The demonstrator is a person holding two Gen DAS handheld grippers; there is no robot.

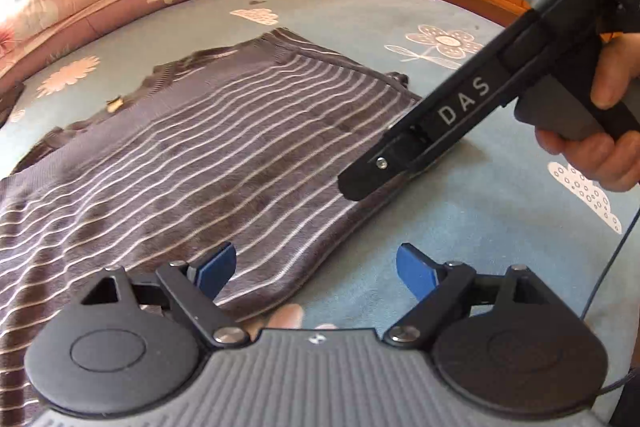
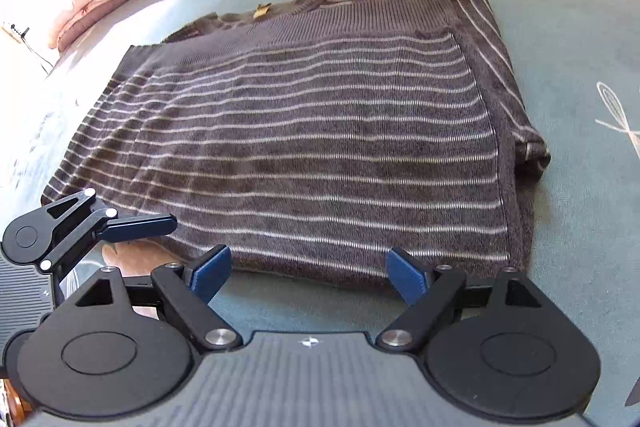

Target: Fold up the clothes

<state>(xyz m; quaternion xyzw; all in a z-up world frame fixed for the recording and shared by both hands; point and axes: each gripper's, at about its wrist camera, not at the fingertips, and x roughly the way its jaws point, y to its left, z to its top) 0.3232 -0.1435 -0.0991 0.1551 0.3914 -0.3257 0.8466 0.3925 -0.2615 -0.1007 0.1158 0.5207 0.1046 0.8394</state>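
Bed [image 2: 580, 27], floral sheet: your striped sweater [image 2: 300, 131] lies flat at its middle, sleeves folded in. Your left claw [image 1: 316, 269] gapes apart over the hem corner, gripping nothing. Your right claw [image 2: 308, 273] likewise apart, empty, at the hem.

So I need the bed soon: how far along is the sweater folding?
Done: the sweater lies flat on the bed, its right side already folded in. In hand: nothing; the left gripper and right gripper are open at the near hem. Left: probably folding the hem up toward the collar.
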